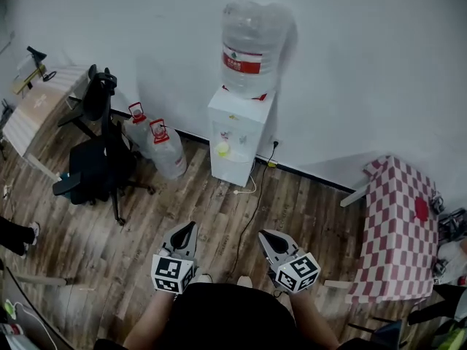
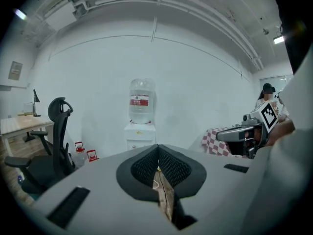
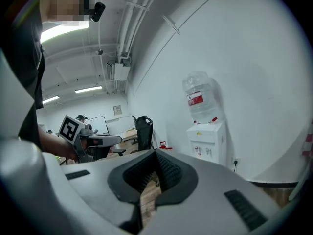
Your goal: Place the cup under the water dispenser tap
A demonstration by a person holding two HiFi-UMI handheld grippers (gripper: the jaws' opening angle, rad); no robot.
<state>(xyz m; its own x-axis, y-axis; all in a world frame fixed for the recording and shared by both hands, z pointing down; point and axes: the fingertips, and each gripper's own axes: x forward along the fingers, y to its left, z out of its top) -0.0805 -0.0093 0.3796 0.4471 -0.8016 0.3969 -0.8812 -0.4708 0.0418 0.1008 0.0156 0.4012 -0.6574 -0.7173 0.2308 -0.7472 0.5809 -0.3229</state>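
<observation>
A white water dispenser (image 1: 237, 133) with a large clear bottle (image 1: 250, 46) on top stands against the far wall. A small yellow cup (image 1: 222, 149) sits in its tap recess. My left gripper (image 1: 190, 227) and right gripper (image 1: 263, 234) are held low near my body, well short of the dispenser, pointing toward it. Both are shut with nothing between the jaws. The left gripper view shows the dispenser (image 2: 139, 135) straight ahead over the closed left gripper (image 2: 158, 149). The right gripper view has the dispenser (image 3: 208, 141) to the right of the closed right gripper (image 3: 155, 153).
A black office chair (image 1: 98, 159) and two water jugs (image 1: 157, 144) stand left of the dispenser. A wooden desk (image 1: 40, 104) is at far left, and a red-checked table (image 1: 398, 224) at right. A power cord (image 1: 252, 195) runs across the wooden floor.
</observation>
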